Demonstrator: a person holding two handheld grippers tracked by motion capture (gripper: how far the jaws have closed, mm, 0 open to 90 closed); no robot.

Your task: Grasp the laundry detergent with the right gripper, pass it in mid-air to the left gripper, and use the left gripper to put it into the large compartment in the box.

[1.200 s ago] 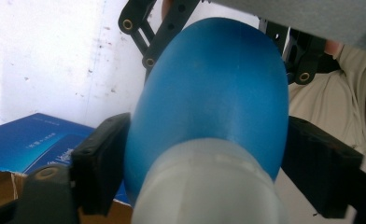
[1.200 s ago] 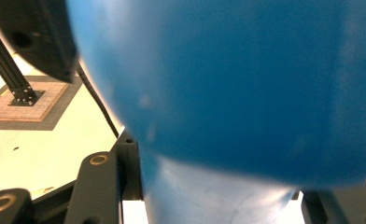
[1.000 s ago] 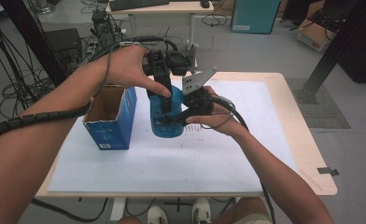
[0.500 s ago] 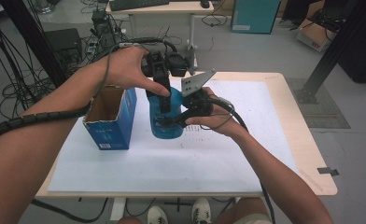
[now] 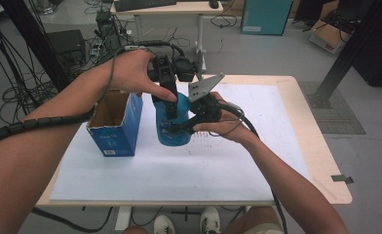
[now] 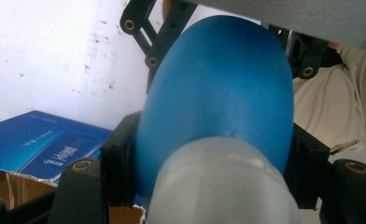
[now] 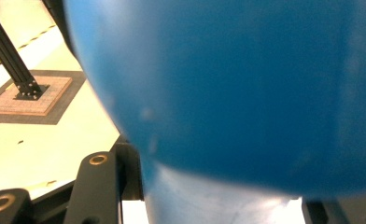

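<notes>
A blue bottle (image 5: 175,130) with a pale cap (image 6: 218,186) stands upright at the middle of the white table sheet (image 5: 179,170), just right of the box. My left gripper (image 5: 170,108) comes down from above, and its black jaws are shut on the bottle's upper part near the cap. My right gripper (image 5: 178,127) reaches in from the right and is shut across the bottle's body (image 7: 246,84) lower down. In the left gripper view the right gripper's jaws (image 6: 158,42) clasp the far end of the bottle. Whether the bottle's base touches the sheet is unclear.
An open blue cardboard box (image 5: 115,122) stands just left of the bottle, its flaps up. The wooden table edge (image 5: 320,146) runs along the right. Beyond the table are a desk (image 5: 169,7), cables and a black post foot (image 5: 325,100).
</notes>
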